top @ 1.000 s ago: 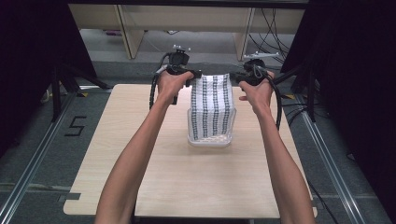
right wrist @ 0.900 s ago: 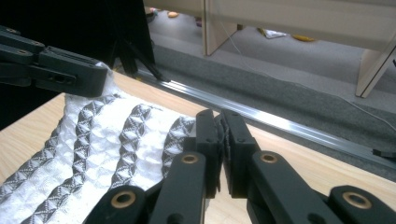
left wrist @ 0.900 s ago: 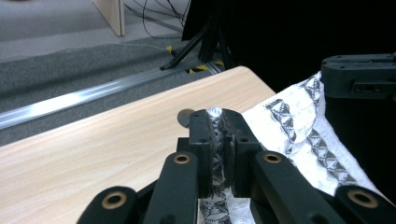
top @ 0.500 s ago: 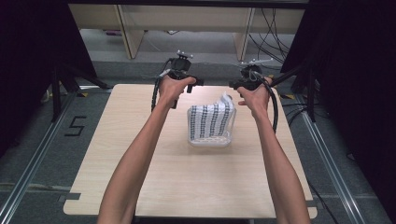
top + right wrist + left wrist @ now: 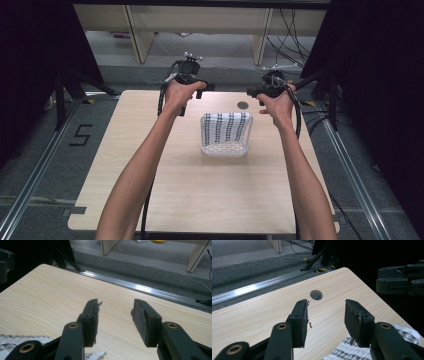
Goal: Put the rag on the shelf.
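A white cloth with rows of black marks (image 5: 226, 127) lies folded in a small clear plastic basket (image 5: 225, 153) at the table's middle. My left gripper (image 5: 206, 89) hovers behind the basket's left side and my right gripper (image 5: 254, 92) behind its right side, both above the tabletop. Both pairs of jaws have just been opening. In the left gripper view the left gripper (image 5: 326, 305) stands open with nothing between its pads, the cloth (image 5: 342, 352) just below. In the right gripper view the right gripper (image 5: 115, 303) is also open and bare, with the cloth (image 5: 15, 345) at the lower left.
The light wooden table (image 5: 150, 175) has a round cable hole (image 5: 243, 105) near its far edge, between the grippers. Beyond the far edge are a metal floor rail (image 5: 150, 288), tripod legs and cables. Dark curtains flank both sides.
A second ago both grippers held the cloth stretched upright above the basket. Both jaws opened, and the cloth dropped into the basket. The hands stayed nearly in place.
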`<state>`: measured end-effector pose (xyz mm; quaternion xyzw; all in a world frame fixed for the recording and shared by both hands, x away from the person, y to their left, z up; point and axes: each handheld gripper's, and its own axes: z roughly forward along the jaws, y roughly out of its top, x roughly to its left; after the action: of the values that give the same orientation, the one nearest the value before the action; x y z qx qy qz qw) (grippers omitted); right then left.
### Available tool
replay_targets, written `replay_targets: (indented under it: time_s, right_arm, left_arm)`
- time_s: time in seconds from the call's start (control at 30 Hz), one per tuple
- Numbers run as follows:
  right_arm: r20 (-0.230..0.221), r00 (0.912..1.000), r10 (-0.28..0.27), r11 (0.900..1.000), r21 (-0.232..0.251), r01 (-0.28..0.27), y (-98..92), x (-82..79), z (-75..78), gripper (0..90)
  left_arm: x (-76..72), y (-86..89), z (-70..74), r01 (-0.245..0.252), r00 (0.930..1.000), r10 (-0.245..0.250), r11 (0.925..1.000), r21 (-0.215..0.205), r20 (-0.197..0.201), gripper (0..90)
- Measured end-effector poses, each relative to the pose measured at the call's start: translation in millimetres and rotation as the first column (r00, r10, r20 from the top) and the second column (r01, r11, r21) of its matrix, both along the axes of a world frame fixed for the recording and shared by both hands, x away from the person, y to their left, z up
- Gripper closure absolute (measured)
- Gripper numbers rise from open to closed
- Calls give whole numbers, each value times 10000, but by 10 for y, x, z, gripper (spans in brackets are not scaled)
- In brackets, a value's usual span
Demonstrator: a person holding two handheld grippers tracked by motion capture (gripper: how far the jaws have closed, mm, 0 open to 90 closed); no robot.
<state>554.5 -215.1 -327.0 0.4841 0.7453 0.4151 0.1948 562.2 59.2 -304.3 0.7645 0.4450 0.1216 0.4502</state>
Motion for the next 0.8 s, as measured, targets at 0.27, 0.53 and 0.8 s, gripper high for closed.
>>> replay_targets:
  time_s: [0.27, 0.53, 0.8]
  right_arm:
    - [59, 9996, 290, 9995, -156, -289, -17, -41, 30, 539]
    - [150, 9991, 384, 9993, -19, -384, -8, -133, 72, 507]
    - [326, 9980, 532, 9986, -18, -532, -57, -204, 129, 445]
  left_arm:
    - [-70, 39, 7, 375, 9992, -374, 9993, 82, -110, 527]
    - [-175, 92, 27, 486, 9988, -485, 9987, 148, -51, 453]
    - [-283, 206, 59, 320, 9994, -320, 9995, 53, -135, 369]
